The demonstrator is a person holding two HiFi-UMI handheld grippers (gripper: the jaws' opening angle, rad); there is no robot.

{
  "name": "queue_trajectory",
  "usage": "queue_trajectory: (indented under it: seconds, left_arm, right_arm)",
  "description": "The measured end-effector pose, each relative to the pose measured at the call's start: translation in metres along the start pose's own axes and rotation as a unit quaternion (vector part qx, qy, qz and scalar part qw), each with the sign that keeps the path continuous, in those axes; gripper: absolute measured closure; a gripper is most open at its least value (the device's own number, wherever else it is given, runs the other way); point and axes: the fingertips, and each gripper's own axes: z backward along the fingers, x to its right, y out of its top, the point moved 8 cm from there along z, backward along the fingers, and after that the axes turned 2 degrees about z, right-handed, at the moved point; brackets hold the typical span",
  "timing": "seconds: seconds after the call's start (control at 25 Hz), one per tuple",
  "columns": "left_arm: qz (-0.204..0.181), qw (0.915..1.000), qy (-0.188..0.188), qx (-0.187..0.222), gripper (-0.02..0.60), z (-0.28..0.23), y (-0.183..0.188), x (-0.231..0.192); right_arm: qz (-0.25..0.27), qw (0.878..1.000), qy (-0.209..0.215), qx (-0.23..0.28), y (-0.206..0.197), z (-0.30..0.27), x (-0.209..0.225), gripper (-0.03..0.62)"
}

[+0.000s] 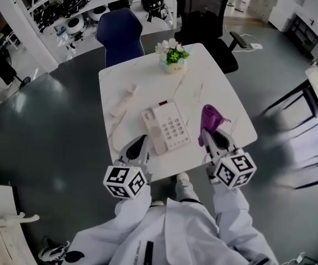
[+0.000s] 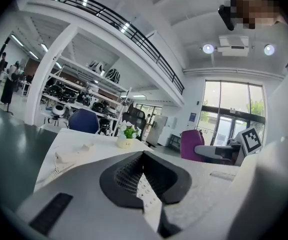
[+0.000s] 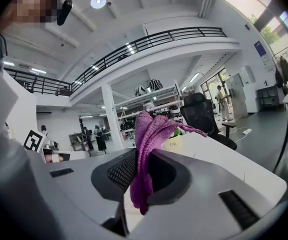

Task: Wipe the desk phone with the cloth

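The white desk phone [image 1: 167, 127] lies near the middle of the white table [image 1: 208, 81], keypad up. My right gripper [image 1: 214, 134] hovers at the phone's right side, shut on the purple cloth [image 1: 210, 119], which sticks up out of the jaws. In the right gripper view the cloth [image 3: 146, 134] hangs between the jaws of the right gripper [image 3: 143, 173]. My left gripper [image 1: 139, 143] is at the phone's front left corner, shut and holding nothing. In the left gripper view a sliver of the phone's keypad [image 2: 148, 199] shows through the left gripper [image 2: 143, 173].
A white handset-like piece with a coiled cord [image 1: 123, 99] lies left of the phone. A small flower pot [image 1: 173, 57] stands at the table's far edge. A blue chair [image 1: 120, 35] and a black chair [image 1: 206, 15] stand behind the table.
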Motion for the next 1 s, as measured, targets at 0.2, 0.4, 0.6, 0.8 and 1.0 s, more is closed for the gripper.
queue_trajectory:
  seconds: [0.2,0.4,0.6,0.8,1.0]
  left_arm:
    - [0.019,0.9988,0.044,-0.002,0.583,-0.022,-0.002,-0.001]
    - [0.036,0.9958,0.084,0.000,0.583,-0.035,-0.009,-0.003]
    - [0.049,0.9918,0.118,0.004,0.584,-0.044,-0.013,-0.005]
    - [0.061,0.9865,0.152,0.014,0.583,-0.048,-0.019,-0.009]
    - [0.070,0.9825,0.172,0.006,0.583,-0.051,-0.029,-0.015]
  right_arm:
    - [-0.005,0.999,0.035,-0.031,0.005,-0.034,0.030,0.565]
    - [0.001,0.996,0.074,-0.057,0.005,-0.064,0.051,0.565]
    - [0.023,0.989,0.120,-0.081,0.008,-0.095,0.066,0.565]
    - [0.064,0.981,0.150,-0.107,0.004,-0.131,0.075,0.565]
    - [0.100,0.974,0.163,-0.119,-0.001,-0.167,0.080,0.565]
